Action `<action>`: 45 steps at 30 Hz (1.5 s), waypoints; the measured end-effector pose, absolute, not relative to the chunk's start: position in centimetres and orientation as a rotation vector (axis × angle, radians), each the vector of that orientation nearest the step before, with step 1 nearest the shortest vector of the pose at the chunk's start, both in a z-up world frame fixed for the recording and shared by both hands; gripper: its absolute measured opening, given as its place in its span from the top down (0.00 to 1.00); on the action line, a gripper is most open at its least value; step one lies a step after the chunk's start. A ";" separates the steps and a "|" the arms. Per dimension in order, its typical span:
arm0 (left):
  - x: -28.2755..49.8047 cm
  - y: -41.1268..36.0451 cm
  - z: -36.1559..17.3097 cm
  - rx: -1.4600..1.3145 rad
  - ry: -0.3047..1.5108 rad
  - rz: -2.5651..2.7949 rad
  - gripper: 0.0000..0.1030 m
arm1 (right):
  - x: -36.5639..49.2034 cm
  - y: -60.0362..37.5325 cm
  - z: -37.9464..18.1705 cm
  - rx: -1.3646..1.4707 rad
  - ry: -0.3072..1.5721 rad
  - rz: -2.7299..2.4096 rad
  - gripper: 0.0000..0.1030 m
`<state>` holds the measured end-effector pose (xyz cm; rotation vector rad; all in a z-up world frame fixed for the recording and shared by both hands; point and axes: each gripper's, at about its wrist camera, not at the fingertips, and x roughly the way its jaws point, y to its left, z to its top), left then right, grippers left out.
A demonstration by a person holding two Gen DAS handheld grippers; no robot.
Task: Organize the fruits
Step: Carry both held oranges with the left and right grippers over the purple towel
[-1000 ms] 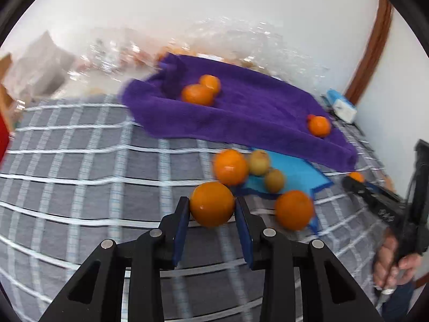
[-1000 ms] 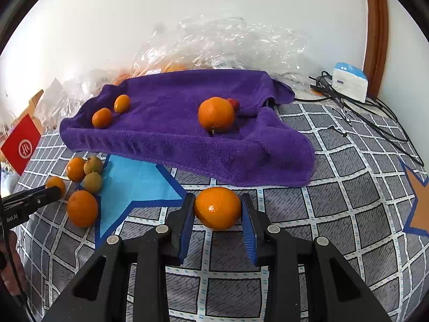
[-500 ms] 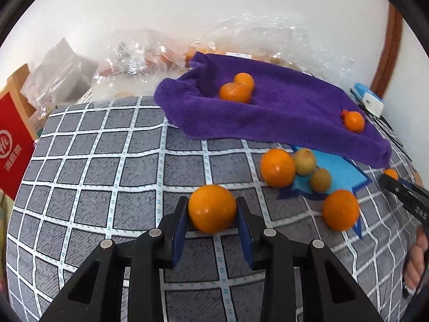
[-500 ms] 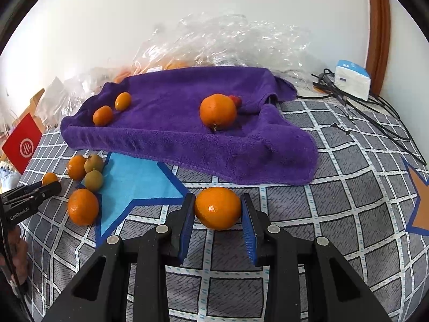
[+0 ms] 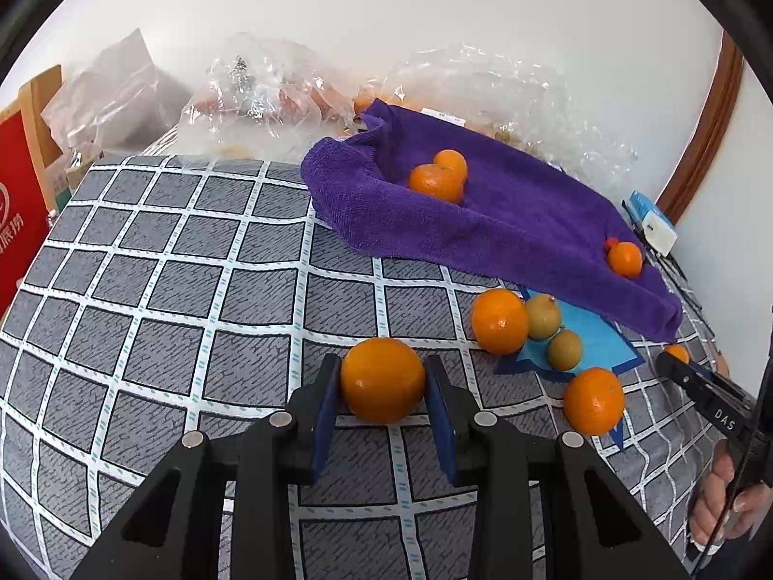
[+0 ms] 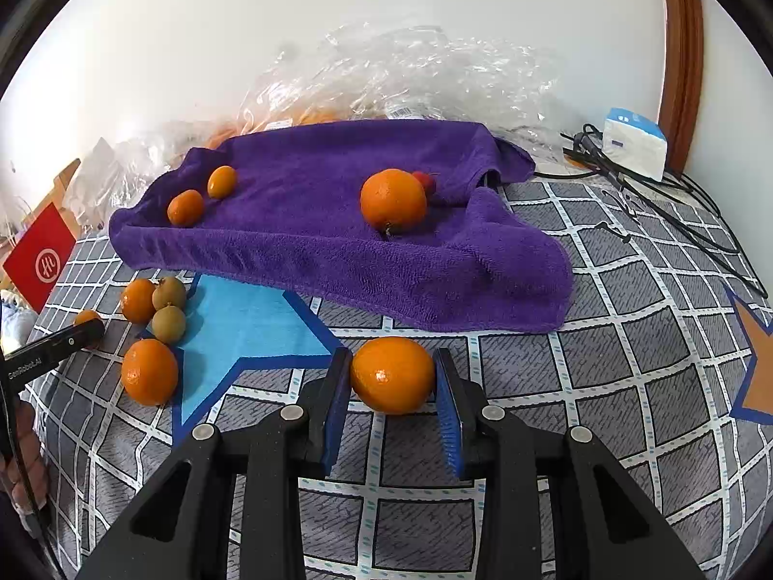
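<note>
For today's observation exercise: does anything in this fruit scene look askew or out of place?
Yes. The purple towel lies rumpled and bunched at its right corner, not flat. Four fruits rest on it, while others, like one orange and two greenish-brown fruits, sit loose on the checked cover.

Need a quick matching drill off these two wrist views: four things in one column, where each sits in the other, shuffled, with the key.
Things
1. big orange with the stem end down
2. two brownish-green fruits
3. white and blue box
4. orange in the right gripper

Places
A. at the edge of the blue star patch
B. on the purple towel, beside a small red fruit
C. between the blue pads, in front of the towel
D. far corner by the black cables

Pairs: 1-B, 2-A, 3-D, 4-C
</note>
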<state>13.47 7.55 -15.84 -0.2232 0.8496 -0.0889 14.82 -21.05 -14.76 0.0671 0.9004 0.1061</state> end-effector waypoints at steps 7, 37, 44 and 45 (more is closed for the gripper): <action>12.2 7.7 -14.9 -0.241 0.773 -0.111 0.69 | 14.5 -20.7 -14.5 0.040 0.882 0.106 0.67; 10.9 8.1 -13.1 -0.223 0.630 -0.036 0.69 | 13.9 -22.1 -13.6 0.141 0.803 0.126 0.67; 10.6 8.2 -12.8 -0.220 0.613 -0.030 0.69 | 13.9 -22.4 -13.7 0.166 0.804 0.141 0.67; 10.6 8.2 -12.8 -0.224 0.612 -0.031 0.69 | 13.9 -22.4 -13.6 0.164 0.802 0.142 0.67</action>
